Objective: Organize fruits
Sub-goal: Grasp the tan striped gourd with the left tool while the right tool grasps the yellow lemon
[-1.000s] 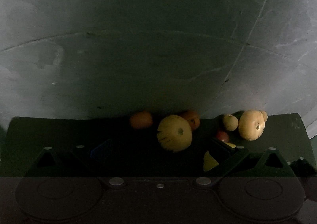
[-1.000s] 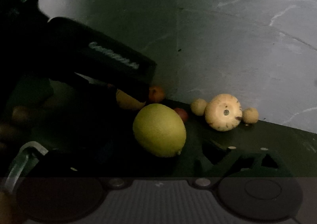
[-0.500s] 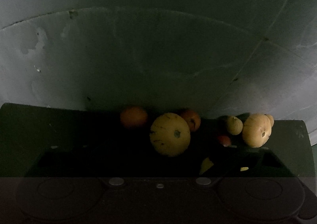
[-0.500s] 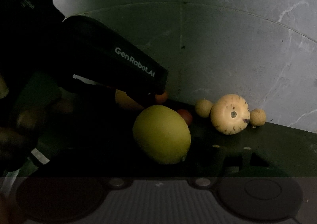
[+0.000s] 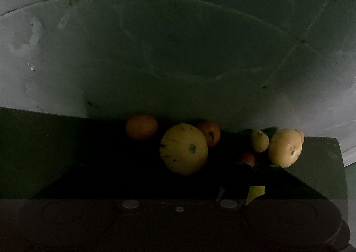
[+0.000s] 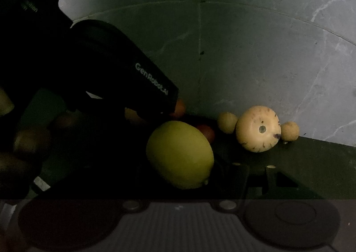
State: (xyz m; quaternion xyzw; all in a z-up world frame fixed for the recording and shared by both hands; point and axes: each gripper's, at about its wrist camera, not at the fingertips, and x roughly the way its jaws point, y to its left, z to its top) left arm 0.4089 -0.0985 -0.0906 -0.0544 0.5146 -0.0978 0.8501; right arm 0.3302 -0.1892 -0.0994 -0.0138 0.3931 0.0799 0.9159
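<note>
Green lemon (image 6: pixel 180 154) lying lengthwise, nipple end lower-right, toward the camera; both claws' spread too dark to tell.

Large round fruit (image 5: pixel 184 149): yellow, with a few small dark flecks and a greenish stem spot.
Fruit behind it on the left (image 5: pixel 141 126): plain orange.
Fruit behind it on the right (image 5: pixel 210 132): orange-red.
Fruit in the right view's centre (image 6: pixel 180 154): yellow-green, unmarked.
Pale round fruit (image 6: pixel 258 128): cream, speckled with dark purple-brown marks, grey stem spot.
Two small balls beside it (image 6: pixel 227 122): tan.
Small fruit (image 6: pixel 206 132): red.
Table (image 6: pixel 322 163): dark green.
Wall (image 6: pixel 244 51): grey, veined with thin white lines.
Left gripper (image 6: pixel 106 78): black body, pale grey lettering.
</note>
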